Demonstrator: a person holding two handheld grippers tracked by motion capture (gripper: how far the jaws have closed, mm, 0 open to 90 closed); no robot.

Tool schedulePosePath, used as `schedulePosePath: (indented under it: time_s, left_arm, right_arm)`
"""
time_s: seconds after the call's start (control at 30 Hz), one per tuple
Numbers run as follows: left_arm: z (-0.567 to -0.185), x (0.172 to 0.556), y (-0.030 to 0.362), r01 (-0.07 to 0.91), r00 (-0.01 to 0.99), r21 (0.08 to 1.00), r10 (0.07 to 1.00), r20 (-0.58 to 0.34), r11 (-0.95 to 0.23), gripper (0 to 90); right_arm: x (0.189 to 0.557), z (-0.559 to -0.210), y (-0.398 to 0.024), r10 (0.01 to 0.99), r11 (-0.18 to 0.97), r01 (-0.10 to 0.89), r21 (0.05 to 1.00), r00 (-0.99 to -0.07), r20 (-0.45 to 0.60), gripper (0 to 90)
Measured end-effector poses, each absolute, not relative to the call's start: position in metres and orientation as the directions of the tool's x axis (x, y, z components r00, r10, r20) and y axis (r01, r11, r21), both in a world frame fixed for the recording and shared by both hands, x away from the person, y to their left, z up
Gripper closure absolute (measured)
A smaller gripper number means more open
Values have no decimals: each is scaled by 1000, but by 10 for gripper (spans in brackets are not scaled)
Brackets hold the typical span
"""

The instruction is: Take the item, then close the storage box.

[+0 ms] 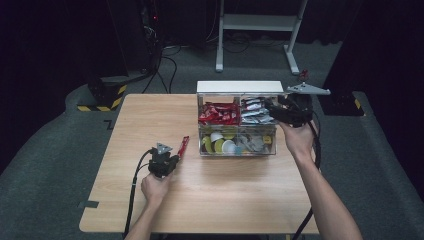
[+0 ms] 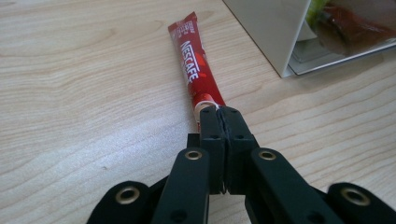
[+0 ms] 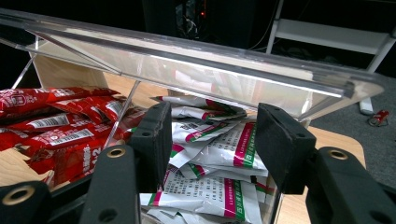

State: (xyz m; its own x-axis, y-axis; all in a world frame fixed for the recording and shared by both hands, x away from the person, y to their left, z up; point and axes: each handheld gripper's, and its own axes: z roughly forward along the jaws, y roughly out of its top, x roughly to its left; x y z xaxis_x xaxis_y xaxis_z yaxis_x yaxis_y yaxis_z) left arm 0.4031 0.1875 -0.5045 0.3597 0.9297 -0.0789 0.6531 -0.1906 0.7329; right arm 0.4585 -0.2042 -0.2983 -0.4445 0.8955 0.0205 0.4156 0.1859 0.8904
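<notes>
Left claw [image 2: 219, 112]: pressed together, pinching near end of red coffee stick [image 2: 196, 70], which lies flat on wooden bench [image 2: 84, 93] beside clear box [image 1: 237, 148]. Right claw [image 3: 210, 140]: spread, nothing between, poised over white sachets [image 3: 219, 154] in box's rear compartment.

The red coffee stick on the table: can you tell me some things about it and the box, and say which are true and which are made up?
1. The left gripper is shut on the red coffee stick. True.
2. The red coffee stick lies inside the clear box. False: it lies on the wooden table, outside the box.
3. The right gripper is at the compartment of silver packets. True.
4. The right gripper squeezes a silver packet. False: its jaws stand apart with nothing pinched.
5. The red packets are in the back left compartment. True.
</notes>
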Motion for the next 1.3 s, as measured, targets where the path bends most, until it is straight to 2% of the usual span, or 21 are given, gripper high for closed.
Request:
schedulePosePath:
  time_s: [0.17,0.27,0.5,0.6,0.77,0.93,1.3]
  left_arm:
    - [-511,403,187,667,358,718,931,-71,-201,882]
    - [-511,403,187,662,367,721,927,-72,-206,846]
    - [-510,399,186,654,392,727,916,-89,-209,598]
    - [-503,394,192,641,406,745,905,-127,-183,535]
    - [-497,380,212,621,383,773,910,-158,-128,492]
    - [-502,374,233,636,334,764,932,-143,-111,477]
    - [-520,373,252,676,223,726,974,-38,-126,451]
  right_arm:
    - [459,-298,-204,895,187,416,890,-445,20,467]
    - [459,-298,-205,894,185,415,891,-448,23,467]
    - [459,-298,-205,892,185,415,891,-451,25,468]
    - [458,-299,-206,893,186,410,893,-450,21,467]
    - [456,-298,-209,893,186,412,892,-449,21,466]
    - [454,-300,-210,895,184,411,893,-446,20,463]
    - [450,-299,-209,892,188,412,892,-451,21,463]
